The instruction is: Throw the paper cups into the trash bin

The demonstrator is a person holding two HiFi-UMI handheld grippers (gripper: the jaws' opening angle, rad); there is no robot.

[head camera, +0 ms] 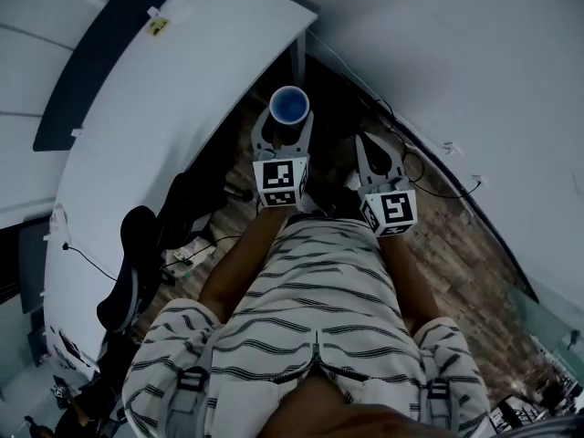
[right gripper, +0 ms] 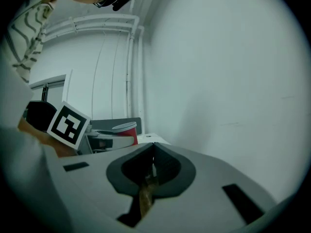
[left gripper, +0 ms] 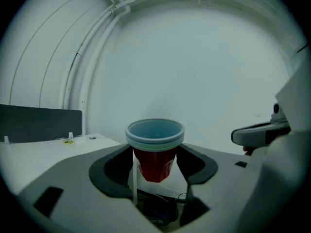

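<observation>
A red paper cup [left gripper: 155,160] with a pale blue inside and a doubled rim stands upright between the jaws of my left gripper [left gripper: 156,171], which is shut on its wall. From the head view I look down into the cup [head camera: 289,105], held by the left gripper [head camera: 285,135] above the dark floor beside the table's corner. My right gripper [head camera: 373,150] hangs just right of it, jaws shut on nothing; in its own view the right gripper [right gripper: 153,153] points at a bare white wall, with the red cup [right gripper: 126,133] off to its left. No trash bin is in sight.
A long white table [head camera: 173,89] runs along the left, with a dark partition [head camera: 91,62] behind it and a black office chair [head camera: 137,263] at its edge. Cables [head camera: 429,176] lie on the wooden floor [head camera: 474,272]. A curved white wall [head camera: 474,53] closes the right side.
</observation>
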